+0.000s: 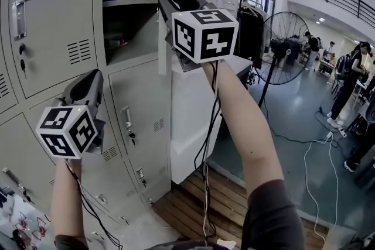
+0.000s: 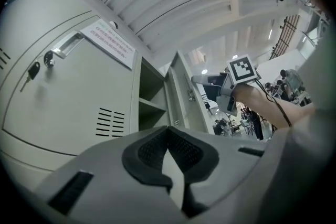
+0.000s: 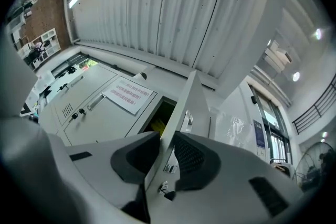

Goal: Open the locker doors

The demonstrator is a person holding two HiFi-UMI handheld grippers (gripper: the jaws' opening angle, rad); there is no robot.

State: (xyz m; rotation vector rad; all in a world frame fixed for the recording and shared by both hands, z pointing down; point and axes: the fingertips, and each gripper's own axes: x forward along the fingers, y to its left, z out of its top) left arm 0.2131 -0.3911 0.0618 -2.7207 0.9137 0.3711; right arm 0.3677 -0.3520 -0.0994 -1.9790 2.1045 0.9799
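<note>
Right gripper [image 3: 166, 150]: fingers clamped on the edge of the open upper door [image 3: 184, 105]. Left gripper [image 2: 169, 153]: fingers together, empty, well apart from it, before a closed door [image 2: 68, 107].

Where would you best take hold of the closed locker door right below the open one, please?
I'd take it by its small upright handle near the closed door's left edge, above the hanging key. Come straight from the front, jaws either side: the panel is flat and flush, so little else protrudes to pinch.
</note>
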